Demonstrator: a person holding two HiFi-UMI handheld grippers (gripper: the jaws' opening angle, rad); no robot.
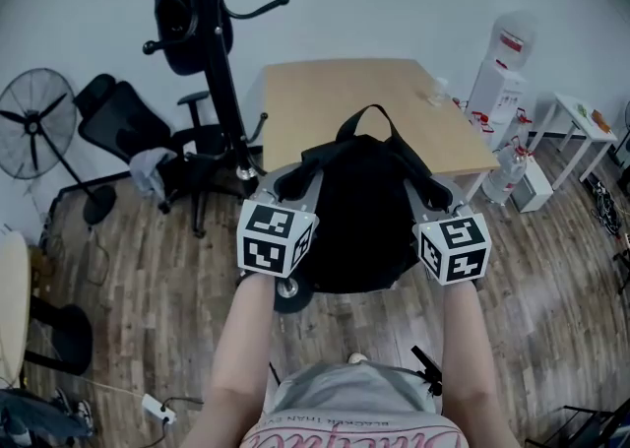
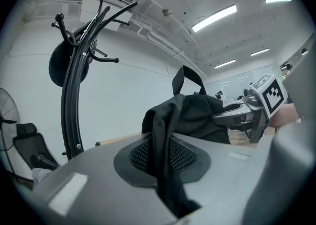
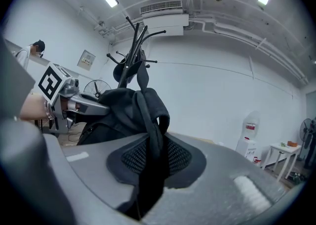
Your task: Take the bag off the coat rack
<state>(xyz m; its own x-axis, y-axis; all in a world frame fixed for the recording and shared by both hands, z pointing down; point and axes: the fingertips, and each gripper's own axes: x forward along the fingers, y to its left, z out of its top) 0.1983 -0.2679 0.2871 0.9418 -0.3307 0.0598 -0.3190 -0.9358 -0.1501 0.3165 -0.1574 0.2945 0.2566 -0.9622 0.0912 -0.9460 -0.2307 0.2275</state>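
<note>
Head view: one bag [image 1: 359,229] clear of one coat rack [image 1: 219,62]; left gripper [image 1: 311,168], right gripper [image 1: 421,192] each clenching strap [image 2: 165,135].

No text can be read with certainty. A line of capital letters crosses the person's shirt [image 1: 349,423], too small and distorted to make out. The wall notice [image 3: 86,60] and the red label on the water bottle [image 1: 511,42] are likewise too small to read.
</note>
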